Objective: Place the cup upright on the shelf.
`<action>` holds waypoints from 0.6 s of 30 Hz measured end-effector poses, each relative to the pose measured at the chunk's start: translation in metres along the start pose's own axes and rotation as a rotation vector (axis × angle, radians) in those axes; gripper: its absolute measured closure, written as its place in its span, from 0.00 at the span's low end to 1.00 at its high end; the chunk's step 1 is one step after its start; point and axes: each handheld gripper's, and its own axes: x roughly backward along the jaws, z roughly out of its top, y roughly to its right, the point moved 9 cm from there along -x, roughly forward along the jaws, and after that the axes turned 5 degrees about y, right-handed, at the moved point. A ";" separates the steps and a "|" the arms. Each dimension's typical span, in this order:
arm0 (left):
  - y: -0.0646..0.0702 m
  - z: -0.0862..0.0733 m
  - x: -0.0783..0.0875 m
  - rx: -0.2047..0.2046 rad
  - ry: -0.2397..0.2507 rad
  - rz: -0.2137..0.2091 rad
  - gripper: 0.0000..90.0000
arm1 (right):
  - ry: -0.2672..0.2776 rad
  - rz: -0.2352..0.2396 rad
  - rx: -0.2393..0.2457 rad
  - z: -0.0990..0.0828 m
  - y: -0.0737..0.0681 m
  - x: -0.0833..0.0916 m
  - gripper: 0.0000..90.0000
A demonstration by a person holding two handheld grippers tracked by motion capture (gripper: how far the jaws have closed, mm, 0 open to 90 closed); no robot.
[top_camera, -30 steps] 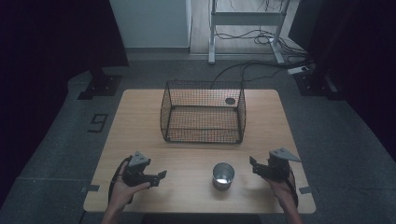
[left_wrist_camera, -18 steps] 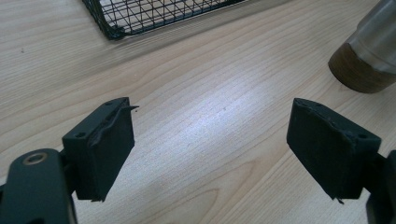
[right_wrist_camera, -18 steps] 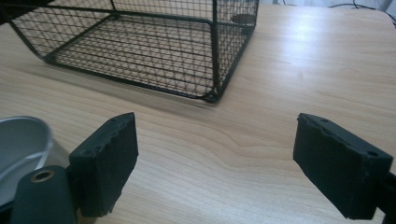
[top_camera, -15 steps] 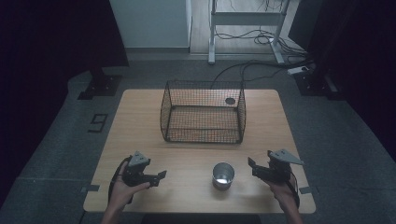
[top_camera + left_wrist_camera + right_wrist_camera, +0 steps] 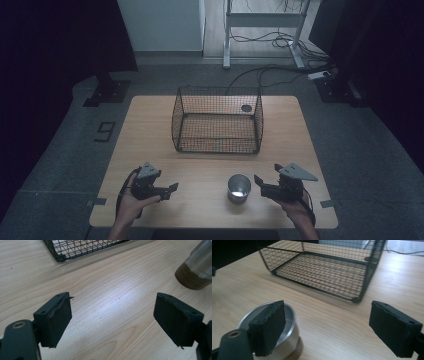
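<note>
A: What does the surface look like?

B: A light wood-grain worktop (image 5: pixel 150 135) in the middle of the high view, standing on a grey speckled floor (image 5: pixel 60 165). A number nine is marked on the floor at the left of the frame, just off the worktop's edge.

A: And the room around it?

B: Dark on both sides. At the top there is a pale wall panel (image 5: pixel 160 25), a metal frame (image 5: pixel 265 30) on legs, and loose cables (image 5: pixel 280 60) running across the floor at the upper right. A black stand foot (image 5: pixel 107 92) sits at the upper left, near the worktop's far corner.

A: What stands on the worktop?

B: A black wire basket (image 5: pixel 217 125), centre of the frame, towards the far edge. Below it, near the bottom edge and slightly right of centre, a small metal cup (image 5: pixel 239 187) stands upright, mouth up, well apart from the basket.

A: Where are the grippers?

B: The left gripper (image 5: pixel 167 190) is at the lower left, held in a hand, fingers spread apart with bare wood between them. The right gripper (image 5: pixel 260 182) is at the lower right, just beside the cup, pointing towards it. Its fingers are also apart and hold nothing; in the right gripper view the cup (image 5: pixel 274 332) sits at the lower left behind one finger (image 5: pixel 268 327), not between the two.
</note>
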 end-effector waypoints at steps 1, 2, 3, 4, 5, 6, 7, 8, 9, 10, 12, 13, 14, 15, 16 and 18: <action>0.000 0.000 0.000 0.000 0.000 0.002 0.17 | -0.006 0.017 0.007 -0.001 -0.006 -0.001 0.15; 0.000 0.000 0.000 0.000 -0.001 0.002 0.17 | -0.008 0.028 0.008 -0.001 -0.009 -0.002 0.15; 0.000 0.000 0.000 0.000 -0.001 0.002 0.17 | -0.008 0.028 0.008 -0.001 -0.009 -0.002 0.15; 0.000 0.000 0.000 -0.001 0.000 0.000 0.17 | -0.018 0.047 0.017 -0.003 -0.017 -0.004 0.14; 0.000 0.000 0.000 -0.001 0.000 0.000 0.17 | -0.018 0.047 0.017 -0.003 -0.017 -0.004 0.14; 0.000 0.000 0.000 -0.002 0.000 0.000 0.17 | -0.021 0.053 0.020 -0.004 -0.019 -0.006 0.14; 0.000 0.000 0.000 -0.001 0.000 0.000 0.17 | -0.031 0.071 0.024 -0.005 -0.025 -0.007 0.14; 0.000 0.000 0.000 -0.001 0.000 0.000 0.17 | -0.031 0.071 0.024 -0.005 -0.025 -0.007 0.14; 0.000 0.000 0.000 -0.001 0.000 0.000 0.17 | -0.039 0.082 0.029 -0.007 -0.030 -0.009 0.13; 0.000 0.000 0.000 -0.002 -0.001 0.000 0.17 | -0.045 0.089 0.034 -0.008 -0.032 -0.010 0.13; 0.000 0.000 0.000 -0.002 -0.001 -0.001 0.17 | -0.053 0.097 0.035 -0.009 -0.036 -0.012 0.12; 0.001 0.000 0.000 -0.004 -0.002 -0.001 0.17 | -0.057 0.103 0.035 -0.010 -0.037 -0.012 0.12; 0.001 0.000 0.000 -0.004 -0.002 -0.001 0.17 | -0.060 0.107 0.037 -0.011 -0.039 -0.013 0.11; 0.001 0.000 0.000 -0.003 -0.001 -0.002 0.17 | -0.060 0.107 0.037 -0.011 -0.039 -0.013 0.11; 0.003 0.001 0.000 -0.006 0.000 -0.004 0.17 | -0.070 0.113 0.038 -0.013 -0.043 -0.015 0.10; 0.003 0.001 0.000 -0.007 0.001 -0.005 0.17 | -0.074 0.116 0.038 -0.014 -0.044 -0.016 0.10</action>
